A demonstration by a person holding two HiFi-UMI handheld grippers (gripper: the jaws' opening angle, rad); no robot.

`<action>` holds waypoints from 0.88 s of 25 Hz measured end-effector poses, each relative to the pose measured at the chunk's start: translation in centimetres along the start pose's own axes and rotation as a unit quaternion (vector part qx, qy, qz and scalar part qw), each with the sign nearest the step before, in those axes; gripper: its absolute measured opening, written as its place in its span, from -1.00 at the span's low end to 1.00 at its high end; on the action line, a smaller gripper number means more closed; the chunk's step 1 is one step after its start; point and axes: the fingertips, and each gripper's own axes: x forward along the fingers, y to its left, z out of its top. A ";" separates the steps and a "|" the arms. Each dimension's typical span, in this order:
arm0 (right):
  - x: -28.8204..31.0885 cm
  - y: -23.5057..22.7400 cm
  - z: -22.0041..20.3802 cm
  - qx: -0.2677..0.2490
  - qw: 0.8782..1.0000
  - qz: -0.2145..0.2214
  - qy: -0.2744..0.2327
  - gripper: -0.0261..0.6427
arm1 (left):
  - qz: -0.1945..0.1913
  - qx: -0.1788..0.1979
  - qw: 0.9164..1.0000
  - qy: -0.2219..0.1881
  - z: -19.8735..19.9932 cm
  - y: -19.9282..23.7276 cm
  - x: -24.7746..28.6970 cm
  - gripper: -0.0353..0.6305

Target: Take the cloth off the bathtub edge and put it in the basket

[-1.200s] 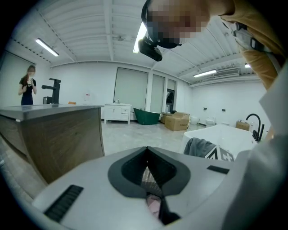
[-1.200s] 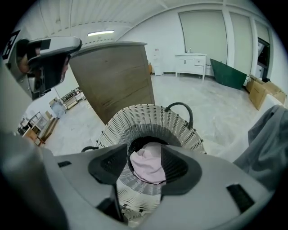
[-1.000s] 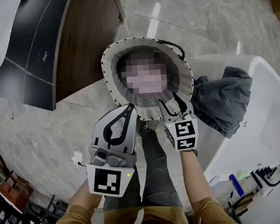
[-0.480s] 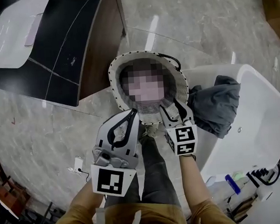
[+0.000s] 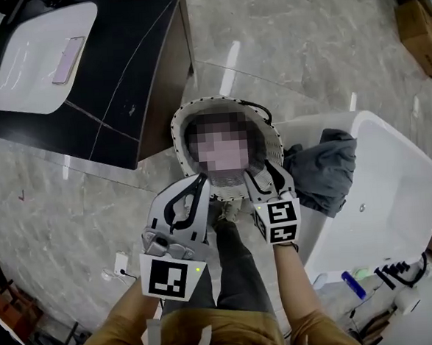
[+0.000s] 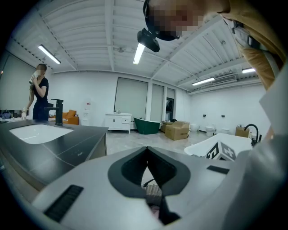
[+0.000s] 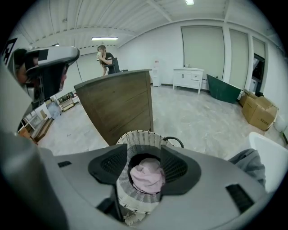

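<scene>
While left fingers (image 6: 81, 179) together and right fingers (image 7: 216, 179) apart, empty: grey cloth (image 5: 323, 169) crosswise over bathtub edge (image 7: 270, 150).

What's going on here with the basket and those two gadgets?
A person holds a hand-held gripper in each hand above a woven basket on the floor. A pink cloth lies inside the basket. The left hand-held gripper is shut and empty; the right hand-held gripper is open and holds nothing. A grey cloth is draped over the edge of the bathtub beside them.
</scene>
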 end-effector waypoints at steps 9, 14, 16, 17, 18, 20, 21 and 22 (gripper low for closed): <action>-3.7 -0.5 3.1 -0.011 1.000 -0.009 -0.005 -0.26 | 0.000 0.008 1.000 -0.023 4.1 -0.3 -1.3 -0.88; -5.4 -0.2 4.7 -0.008 1.000 -0.010 -0.016 -0.38 | 0.005 0.024 0.999 -0.022 5.1 -0.3 -2.2 -0.88; -6.1 0.0 5.7 -0.011 1.000 -0.008 -0.022 -0.43 | 0.010 0.029 0.999 -0.025 5.8 -0.4 -2.7 -0.88; -6.6 0.1 6.3 -0.012 1.000 -0.007 -0.026 -0.47 | 0.012 0.031 0.999 -0.028 6.2 -0.4 -3.0 -0.88; -7.1 0.2 7.0 -0.012 0.999 -0.007 -0.031 -0.51 | 0.013 0.032 0.999 -0.030 6.7 -0.5 -3.3 -0.88; -8.3 0.3 8.4 -0.012 0.999 -0.005 -0.043 -0.62 | 0.017 0.034 0.999 -0.036 8.0 -0.5 -4.0 -0.88; -9.0 0.4 9.1 -0.013 0.999 -0.005 -0.050 -0.65 | 0.019 0.034 0.998 -0.039 8.7 -0.5 -4.3 -0.88; -9.7 0.5 9.9 -0.014 0.998 -0.005 -0.057 -0.68 | 0.022 0.032 0.998 -0.042 9.3 -0.5 -4.6 -0.88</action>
